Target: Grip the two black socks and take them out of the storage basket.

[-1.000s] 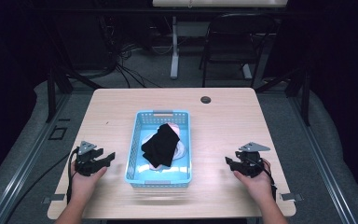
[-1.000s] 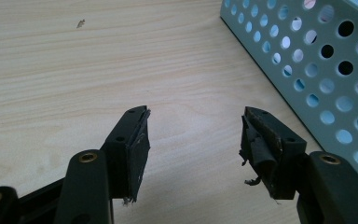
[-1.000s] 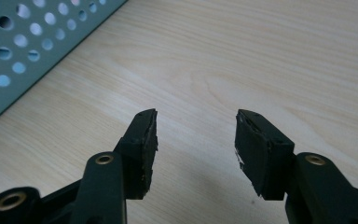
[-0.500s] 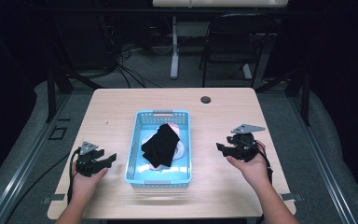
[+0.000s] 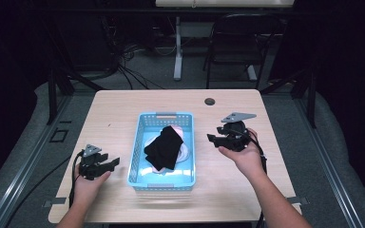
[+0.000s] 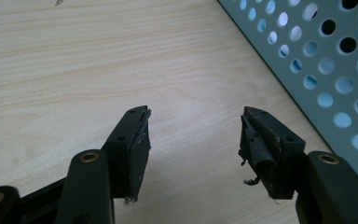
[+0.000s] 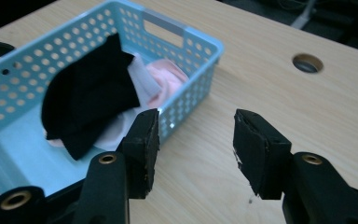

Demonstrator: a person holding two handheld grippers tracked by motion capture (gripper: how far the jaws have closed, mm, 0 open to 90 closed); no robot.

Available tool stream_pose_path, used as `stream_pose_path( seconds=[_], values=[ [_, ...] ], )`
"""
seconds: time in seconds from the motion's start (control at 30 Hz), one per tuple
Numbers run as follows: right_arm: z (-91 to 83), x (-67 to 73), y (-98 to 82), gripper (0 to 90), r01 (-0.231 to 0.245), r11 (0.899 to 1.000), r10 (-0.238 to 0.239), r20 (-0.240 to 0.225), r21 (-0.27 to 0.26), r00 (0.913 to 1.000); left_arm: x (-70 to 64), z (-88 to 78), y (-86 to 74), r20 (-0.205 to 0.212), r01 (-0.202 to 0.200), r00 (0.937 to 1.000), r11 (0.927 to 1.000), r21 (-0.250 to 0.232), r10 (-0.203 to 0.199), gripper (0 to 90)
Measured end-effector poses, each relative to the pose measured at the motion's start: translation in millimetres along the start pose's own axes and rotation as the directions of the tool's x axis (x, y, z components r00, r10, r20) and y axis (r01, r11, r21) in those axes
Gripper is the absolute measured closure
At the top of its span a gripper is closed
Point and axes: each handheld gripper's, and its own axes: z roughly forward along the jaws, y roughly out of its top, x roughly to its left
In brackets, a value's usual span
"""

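Note:
A light-blue perforated basket (image 5: pixel 139 142) (image 7: pixel 204 43) stands mid-table. In it a black cloth (image 5: pixel 163 147) (image 7: pixel 87 93) lies over pink and white cloth (image 5: pixel 185 153) (image 7: pixel 168 80). My right gripper (image 5: pixel 212 138) (image 7: pixel 196 117) hangs above the table just right of the basket and points toward it. Its jaws are open with nothing between them, and they have just been closing a little. My left gripper (image 5: pixel 113 163) (image 6: pixel 194 116) rests open near the table's front left, beside the basket wall (image 6: pixel 327 61), also holding nothing.
A round cable hole (image 5: pixel 210 101) (image 7: pixel 306 63) sits in the tabletop at the back right. Behind the table stand a dark chair (image 5: pixel 240 42) and a white post, with cables on the floor.
My right gripper has risen off the table and moved back and left, toward the basket. The left gripper and the cloths in the basket have stayed where they were.

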Motion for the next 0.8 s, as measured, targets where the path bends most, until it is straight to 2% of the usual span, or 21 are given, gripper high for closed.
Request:
stream_pose_path(
  seconds=[0.03,0.1,0.27,0.33,0.47,0.53,0.6,0.7,0.8],
  values=[
    [1.8,2.2,2.9,50.0,0.013,1.0,-0.013,-0.008,-0.012,0.9999,0.0,0.0,0.1,0.002,-0.001,1.0,1.0,0.005,0.001,42.4],
    [4.0,5.9,9.3,50.3,0.035,0.999,-0.035,-0.01,-0.002,0.9993,0.6,-0.2,0.2,0.003,-0.004,1.0,0.9999,0.012,0.003,42.4],
    [12.0,12.2,23.4,50.3,0.049,0.999,-0.049,-0.043,0.021,0.9979,1.3,0.1,-0.1,0.005,0.003,1.0,0.9999,0.01,-0.003,42.4],
    [17.5,14.1,28.9,50.4,0.046,0.999,-0.046,-0.058,0.01,0.9973,1.6,0.1,0.0,0.006,0.003,1.0,0.9999,0.011,-0.003,42.4],
    [30.0,15.7,37.8,50.4,0.068,0.998,-0.067,-0.084,0.01,0.9942,1.8,0.0,0.1,0.005,0.001,1.0,1.0,0.008,-0.001,42.4],
    [37.0,17.2,41.1,51.3,0.077,0.997,-0.077,-0.101,0.003,0.9919,1.8,0.1,0.1,0.005,0.001,1.0,1.0,0.008,-0.001,42.4],
    [44.6,18.8,43.9,53.6,0.08,0.997,-0.077,-0.127,0.018,0.9889,2.0,0.3,0.1,0.005,0.0,1.0,1.0,0.008,0.0,42.3],
    [56.1,22.9,47.0,57.5,0.118,0.993,-0.113,-0.142,0.029,0.9835,2.1,0.5,0.1,0.006,0.002,1.0,1.0,0.008,-0.002,42.1],
    [67.5,27.7,48.7,60.7,0.136,0.99,-0.13,-0.164,0.026,0.9779,2.2,0.7,0.0,0.007,0.005,1.0,1.0,0.008,-0.005,41.9]
  ],
)
